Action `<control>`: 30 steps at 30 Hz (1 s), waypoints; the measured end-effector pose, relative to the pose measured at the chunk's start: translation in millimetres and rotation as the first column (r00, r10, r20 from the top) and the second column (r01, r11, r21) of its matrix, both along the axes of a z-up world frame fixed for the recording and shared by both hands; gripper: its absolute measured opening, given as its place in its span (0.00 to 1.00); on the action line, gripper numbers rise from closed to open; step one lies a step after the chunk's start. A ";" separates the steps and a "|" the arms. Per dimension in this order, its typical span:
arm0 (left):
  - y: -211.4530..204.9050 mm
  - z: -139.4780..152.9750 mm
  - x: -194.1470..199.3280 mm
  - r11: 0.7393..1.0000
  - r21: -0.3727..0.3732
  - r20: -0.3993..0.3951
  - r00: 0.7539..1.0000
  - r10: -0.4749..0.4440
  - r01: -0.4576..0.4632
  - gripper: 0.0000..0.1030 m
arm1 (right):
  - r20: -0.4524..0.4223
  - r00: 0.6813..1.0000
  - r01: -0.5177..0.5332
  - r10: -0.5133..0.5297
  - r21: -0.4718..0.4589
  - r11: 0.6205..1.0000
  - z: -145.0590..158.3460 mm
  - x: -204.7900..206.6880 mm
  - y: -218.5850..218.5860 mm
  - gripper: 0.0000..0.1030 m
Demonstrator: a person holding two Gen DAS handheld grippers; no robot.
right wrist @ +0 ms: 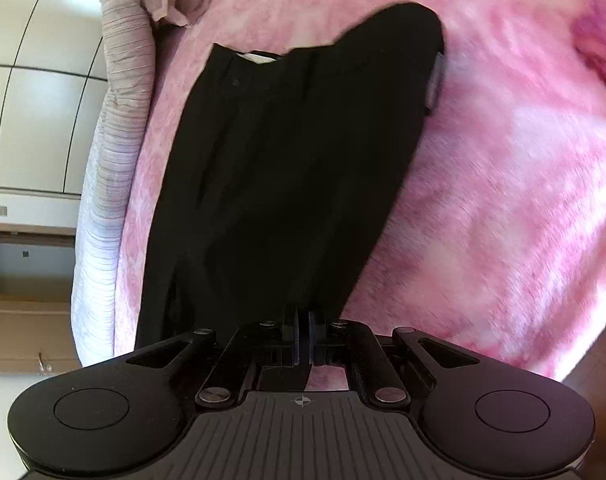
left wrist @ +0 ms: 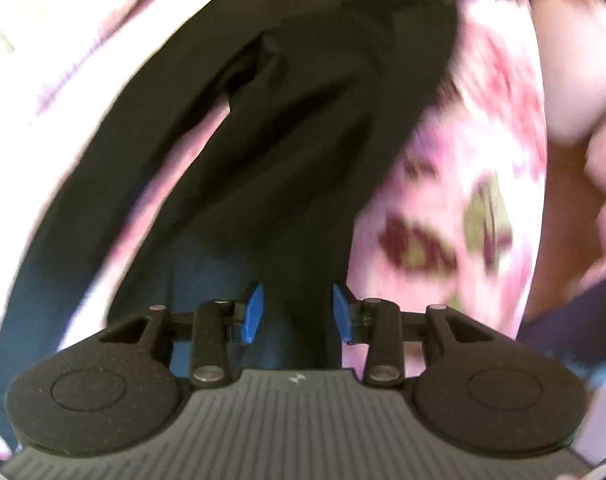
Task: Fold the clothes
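A pair of black trousers (right wrist: pixel 287 168) lies stretched out on a bed covered by a pink blanket (right wrist: pixel 503 200), the fabric running away from both cameras.

In the right wrist view, the right gripper (right wrist: pixel 303 332) has its jaws pressed together, and the near edge of the black cloth runs right down into them; the dark pads and dark fabric merge, so the pinch itself is hard to make out. The far end of the trousers shows a light patch of lining at the top edge. A ribbed pale bedcover (right wrist: pixel 115 128) hangs along the left side of the bed, with white cabinet doors (right wrist: pixel 35 100) beyond it.

In the left wrist view, which is blurred, the left gripper (left wrist: pixel 299 308) holds its blue pads (left wrist: pixel 255 308) partly apart. A strip of the black trousers (left wrist: pixel 271 128) lies in the gap between them, but the pads do not press on it. The blanket (left wrist: pixel 463 208) to the right shows a dark red and green floral print.
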State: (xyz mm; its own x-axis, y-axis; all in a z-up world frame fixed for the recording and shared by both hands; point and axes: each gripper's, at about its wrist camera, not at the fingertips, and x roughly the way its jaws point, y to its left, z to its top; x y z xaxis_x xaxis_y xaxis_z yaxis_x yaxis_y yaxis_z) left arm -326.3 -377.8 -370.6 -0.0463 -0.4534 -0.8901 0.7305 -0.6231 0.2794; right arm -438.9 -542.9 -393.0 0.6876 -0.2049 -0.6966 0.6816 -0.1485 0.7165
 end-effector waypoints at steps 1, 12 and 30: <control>14.0 0.0 -4.2 0.999 -0.016 0.032 0.999 -0.029 0.029 0.31 | -0.001 1.000 -0.003 0.003 0.000 1.000 2.4 1.7 -3.0 0.03; 51.3 -41.1 -16.6 0.997 -0.055 0.224 0.974 -0.045 0.059 0.01 | -0.062 0.997 -0.046 0.046 -0.005 0.999 15.9 14.5 -17.0 0.02; 64.2 6.7 17.8 0.988 0.149 0.072 0.996 -0.055 0.043 0.13 | -0.295 0.945 -0.148 0.143 0.007 0.989 24.5 -5.9 20.4 0.11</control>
